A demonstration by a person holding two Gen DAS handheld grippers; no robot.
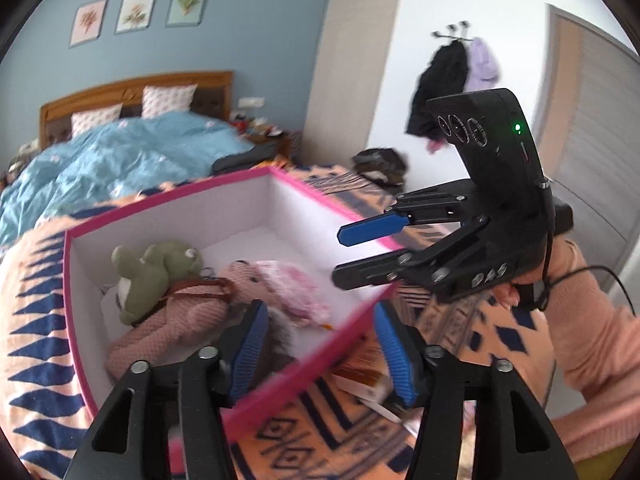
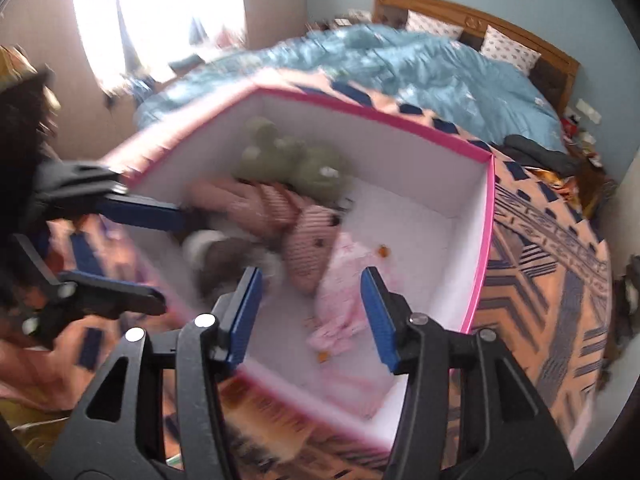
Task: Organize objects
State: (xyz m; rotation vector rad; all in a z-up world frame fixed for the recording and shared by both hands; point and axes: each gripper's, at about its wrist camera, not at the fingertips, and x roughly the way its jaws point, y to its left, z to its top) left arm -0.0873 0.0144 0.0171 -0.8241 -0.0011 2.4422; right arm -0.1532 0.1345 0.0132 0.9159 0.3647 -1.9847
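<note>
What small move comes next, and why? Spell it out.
Probably draw both grippers back from the pink box and look for another loose item on the patterned blanket. The left gripper and right gripper have open, empty jaws, while the green toy and pink doll already lie inside the box.

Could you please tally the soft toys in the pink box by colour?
Green: 1, the frog
Pink knit: 1, the doll
Pale pink: 1, the fluffy toy
Brown and white: 1, the furry toy, blurred
Total: 4, all inside the box
</note>
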